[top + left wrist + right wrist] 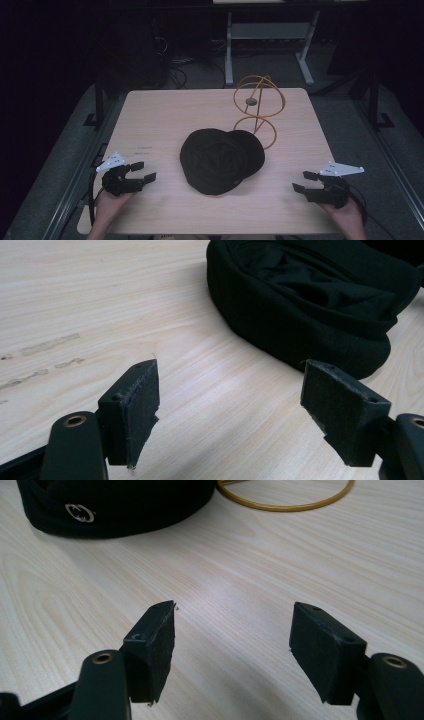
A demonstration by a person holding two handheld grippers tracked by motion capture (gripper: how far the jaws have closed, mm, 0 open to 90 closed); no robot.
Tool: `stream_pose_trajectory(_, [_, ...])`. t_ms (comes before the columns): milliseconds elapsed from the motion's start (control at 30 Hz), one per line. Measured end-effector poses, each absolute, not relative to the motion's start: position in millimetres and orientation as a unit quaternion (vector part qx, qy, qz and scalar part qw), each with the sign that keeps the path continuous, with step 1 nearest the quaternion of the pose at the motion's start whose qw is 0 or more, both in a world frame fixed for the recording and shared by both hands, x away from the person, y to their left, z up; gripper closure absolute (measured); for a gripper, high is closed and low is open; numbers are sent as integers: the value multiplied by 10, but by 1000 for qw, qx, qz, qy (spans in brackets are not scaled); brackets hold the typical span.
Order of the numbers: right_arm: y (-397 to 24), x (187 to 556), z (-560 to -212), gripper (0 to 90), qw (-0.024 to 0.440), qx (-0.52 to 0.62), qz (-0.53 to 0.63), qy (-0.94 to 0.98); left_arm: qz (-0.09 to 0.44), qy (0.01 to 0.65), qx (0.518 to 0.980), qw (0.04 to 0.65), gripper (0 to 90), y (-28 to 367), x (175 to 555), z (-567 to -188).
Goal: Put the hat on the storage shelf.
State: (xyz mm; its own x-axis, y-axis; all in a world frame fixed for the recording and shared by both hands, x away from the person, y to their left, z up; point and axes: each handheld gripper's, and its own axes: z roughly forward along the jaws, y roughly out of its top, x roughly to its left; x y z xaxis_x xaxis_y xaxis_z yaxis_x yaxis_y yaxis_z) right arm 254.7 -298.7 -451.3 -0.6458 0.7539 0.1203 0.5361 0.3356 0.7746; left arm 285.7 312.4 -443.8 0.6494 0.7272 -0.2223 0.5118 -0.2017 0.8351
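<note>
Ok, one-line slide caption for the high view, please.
Black cap lying upside down mid-table beside a gold wire stand, with the left gripper and right gripper open at the near corners.

black cap (220,160) | inside up | table centre, touching gold stand (257,107)

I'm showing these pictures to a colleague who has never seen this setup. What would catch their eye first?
Most likely the black hat lying in the middle of the pale wooden table, dark against the light wood. Just behind it to the right stands a gold wire stand of rings. At the near edge, the left gripper and right gripper wait on either side of the hat, jaws open and empty.
</note>
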Motion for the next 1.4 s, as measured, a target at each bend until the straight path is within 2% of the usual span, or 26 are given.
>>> stream_pose_trajectory(367, [-2872, 2536, -4418, 306, 129, 384, 424, 810, 120, 402, 770, 480, 232, 3146, 2828, -4443])
stream_pose_trajectory(800, [-2536, 2607, -4160, 215, 114, 347, 438, 821, 120, 404, 768, 482, 231, 3153, 2827, -4448])
stream_pose_trajectory(1133, [-2254, 2669, -3945, 214, 120, 306, 438, 837, 114, 406, 764, 488, 231, 3165, 2829, -4457])
stream_pose_trajectory(1400, [-1989, 2763, -3845, 214, 103, 275, 432, 852, 115, 403, 764, 490, 231, 3171, 2831, -4446])
